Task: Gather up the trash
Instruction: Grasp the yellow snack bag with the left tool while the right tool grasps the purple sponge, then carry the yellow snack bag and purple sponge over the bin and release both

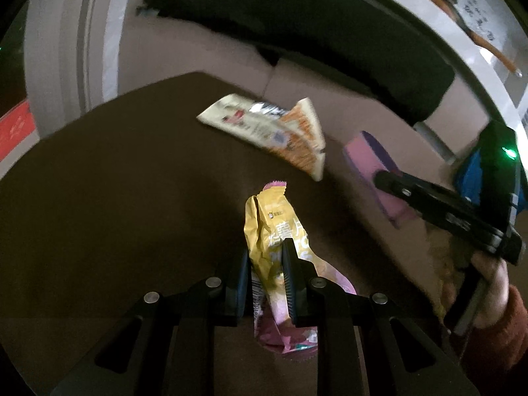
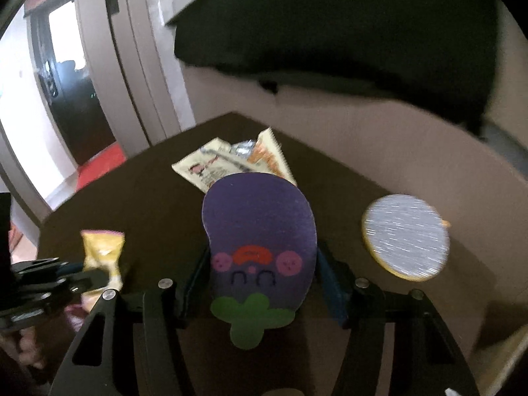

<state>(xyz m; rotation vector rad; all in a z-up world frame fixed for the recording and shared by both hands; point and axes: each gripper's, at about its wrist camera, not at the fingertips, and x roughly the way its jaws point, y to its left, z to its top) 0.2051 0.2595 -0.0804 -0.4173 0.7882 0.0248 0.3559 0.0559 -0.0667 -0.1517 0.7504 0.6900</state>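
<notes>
My left gripper (image 1: 265,264) is shut on a crumpled yellow and pink snack bag (image 1: 270,221) and holds it over the dark brown table (image 1: 115,181). The bag also shows in the right wrist view (image 2: 102,250), with the left gripper (image 2: 49,283) at the left edge. My right gripper (image 2: 260,264) is shut on a purple eggplant-shaped sponge (image 2: 257,224) with a pink back (image 1: 373,168); the right gripper also shows in the left wrist view (image 1: 429,204). Cream and orange wrappers (image 1: 274,128) lie at the table's far side; they also show in the right wrist view (image 2: 231,161).
A round grey coaster-like disc (image 2: 406,241) with a yellow rim lies at the table's right. A tan sofa (image 1: 330,105) with a black cloth (image 1: 313,33) stands behind the table. A doorway (image 2: 66,92) opens at the left.
</notes>
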